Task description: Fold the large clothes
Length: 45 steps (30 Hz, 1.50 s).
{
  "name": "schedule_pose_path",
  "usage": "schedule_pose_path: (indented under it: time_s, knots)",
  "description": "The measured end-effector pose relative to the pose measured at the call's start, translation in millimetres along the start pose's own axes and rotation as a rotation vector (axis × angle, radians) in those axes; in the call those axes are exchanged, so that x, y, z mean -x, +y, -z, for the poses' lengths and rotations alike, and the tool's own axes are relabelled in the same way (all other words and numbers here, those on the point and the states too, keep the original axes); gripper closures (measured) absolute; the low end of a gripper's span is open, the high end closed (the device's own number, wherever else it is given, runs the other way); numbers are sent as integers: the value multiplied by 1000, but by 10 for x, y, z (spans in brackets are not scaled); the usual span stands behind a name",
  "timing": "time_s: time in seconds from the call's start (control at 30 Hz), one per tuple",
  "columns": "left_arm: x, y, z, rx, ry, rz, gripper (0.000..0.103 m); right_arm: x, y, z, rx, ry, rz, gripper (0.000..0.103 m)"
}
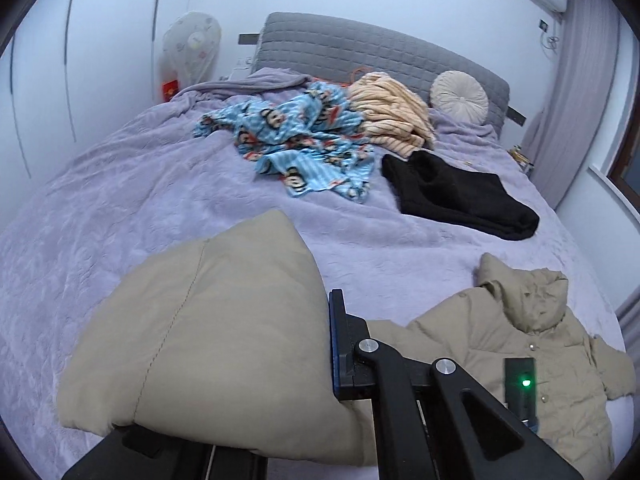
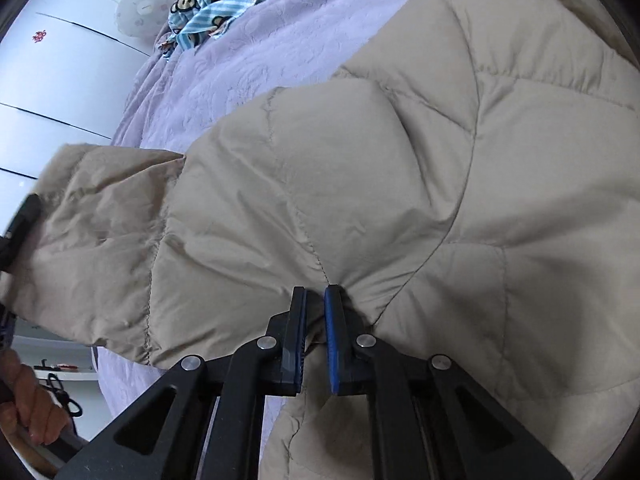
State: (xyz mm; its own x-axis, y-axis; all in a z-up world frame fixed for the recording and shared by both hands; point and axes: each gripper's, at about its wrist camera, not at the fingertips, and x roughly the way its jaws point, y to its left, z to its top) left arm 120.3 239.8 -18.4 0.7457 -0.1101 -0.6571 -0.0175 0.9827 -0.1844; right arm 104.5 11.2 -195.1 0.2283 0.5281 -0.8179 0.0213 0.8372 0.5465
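A beige quilted puffer coat (image 1: 520,344) lies on the lilac bedspread (image 1: 120,200), its hood and snap front at the lower right. My left gripper (image 1: 320,344) is shut on a raised fold of the coat (image 1: 208,328); the fabric hides its left finger. In the right wrist view the coat (image 2: 400,160) fills the frame. My right gripper (image 2: 316,296) is shut on a pinch of its quilted fabric, which bunches between the pads. The left gripper's tip (image 2: 24,212) shows at the left edge on the coat's end.
A blue monkey-print garment (image 1: 304,140), a cream striped garment (image 1: 392,108) and a black garment (image 1: 456,196) lie further up the bed. A round cushion (image 1: 460,96) leans on the grey headboard (image 1: 360,48). A covered fan (image 1: 192,48) stands at the left wall.
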Motion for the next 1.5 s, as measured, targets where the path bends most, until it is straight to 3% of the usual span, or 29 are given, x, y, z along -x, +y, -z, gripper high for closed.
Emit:
schedule_pose_path:
  time_s: [0.1, 0.2, 0.27, 0.37, 0.5, 0.63, 0.77, 0.8, 0.83, 0.87, 0.9, 1.0, 1.13, 1.2, 1.23, 1.27, 1.37, 1.5]
  knots:
    - [22, -645, -87, -70, -15, 78, 95, 16, -113, -30, -32, 36, -72, 93]
    - [-64, -1407, -82, -156, 25, 165, 95, 310, -271, 39, -32, 41, -120, 93]
    - [-170, -1966, 22, -239, 70, 205, 95, 561, -442, 121, -25, 13, -95, 93]
    - [-356, -2745, 314, -357, 119, 246, 95, 1124, -896, 251, -42, -77, 18, 93]
    - [-773, -3482, 887, -506, 223, 195, 94, 1766, -1612, 394, -107, -164, 170, 93]
    - [-1143, -3788, 1477, -598, 330, 100, 94, 2105, -2259, 550, -200, -180, 241, 93]
    - [-1077, -3935, 1749, -665, 292, 48, 71, 2202, -2506, 621, -226, -193, 205, 93]
    - [-1040, -3935, 1756, -668, 296, 54, 49, 2167, -2500, 604, -225, -197, 198, 93]
    - [-986, -3956, 1759, -663, 290, 60, 36, 2144, -2517, 604, -225, -202, 196, 93]
    - [-900, -3869, 1741, -649, 277, 73, 16, 2189, -2589, 614, -224, -204, 188, 93]
    - [-823, -3817, 1712, -634, 268, 91, 13, 2223, -2644, 616, -226, -206, 179, 93]
    - [-558, -3666, 1640, -604, 260, 114, 13, 2265, -2627, 605, -227, -208, 169, 93]
    - [-289, -3112, 1325, -501, 230, 155, 13, 2367, -2453, 582, -159, -207, 201, 92]
    - [-200, -2740, 1157, -428, 216, 144, 13, 2404, -2263, 536, -88, -211, 235, 75]
    - [-166, -2542, 1088, -383, 214, 136, 13, 2408, -2115, 489, -39, -220, 255, 39]
    - [-205, -2298, 974, -329, 221, 132, 13, 2414, -1995, 454, -2, -233, 268, 13]
    - [-449, -1572, 701, -137, 268, 108, 13, 2340, -1422, 348, 209, -273, 295, 11]
    - [-946, -820, 625, 104, 392, 152, 13, 1882, -662, 264, 511, -267, 437, 11]
